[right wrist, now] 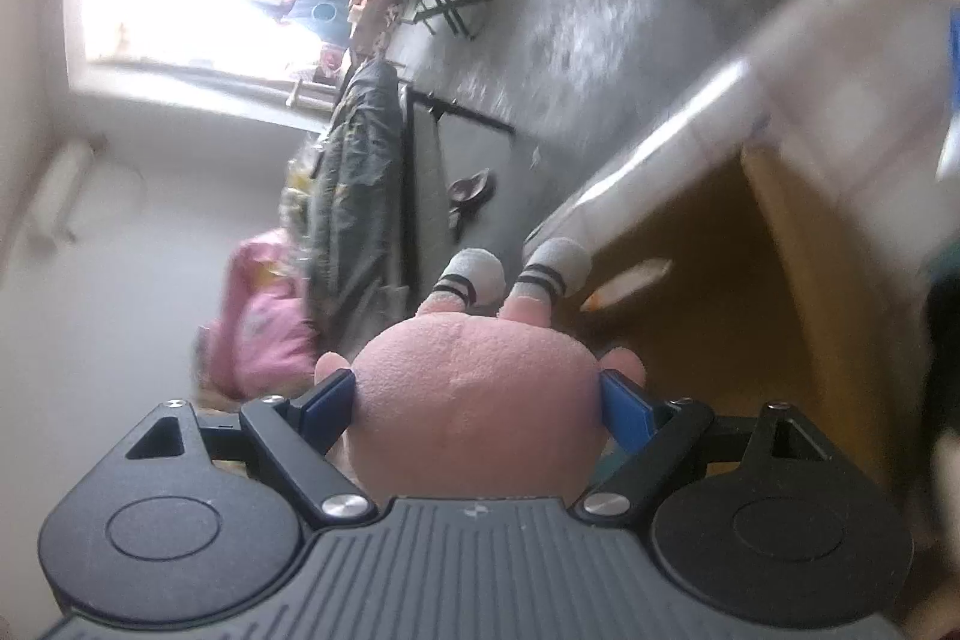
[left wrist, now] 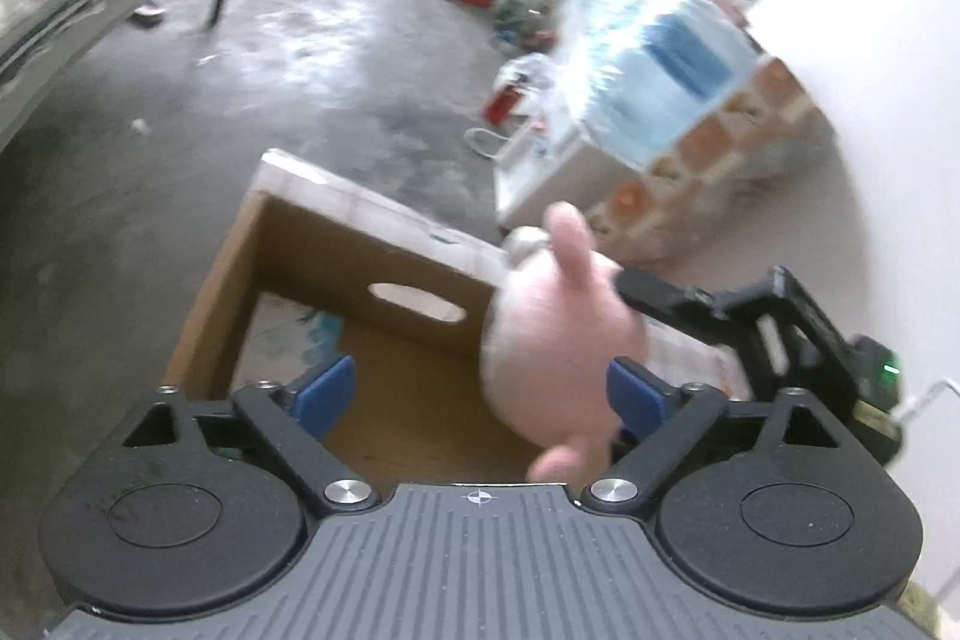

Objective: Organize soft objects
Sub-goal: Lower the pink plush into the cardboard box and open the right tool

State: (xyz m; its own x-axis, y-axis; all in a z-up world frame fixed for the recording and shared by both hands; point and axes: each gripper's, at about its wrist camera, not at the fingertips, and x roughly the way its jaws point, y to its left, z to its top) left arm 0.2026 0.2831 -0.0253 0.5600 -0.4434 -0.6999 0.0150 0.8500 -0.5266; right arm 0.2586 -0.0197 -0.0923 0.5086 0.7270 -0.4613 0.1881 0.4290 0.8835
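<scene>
A pink plush toy (right wrist: 474, 394) hangs above the open cardboard box (left wrist: 360, 256), pinched at its round body by the right gripper (right wrist: 477, 400) so it can drop inside. The left gripper (left wrist: 480, 394), jaws wide and empty, stands just clear of the toy over the box.

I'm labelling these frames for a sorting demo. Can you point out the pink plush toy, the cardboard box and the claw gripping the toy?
pink plush toy (right wrist: 474, 400): right wrist view, middle of its round body.
cardboard box (left wrist: 360, 262): left wrist view, inner far wall above the handle slot.
right claw (right wrist: 477, 394): right wrist view, midway between its blue fingertips, which press the toy's sides.
</scene>
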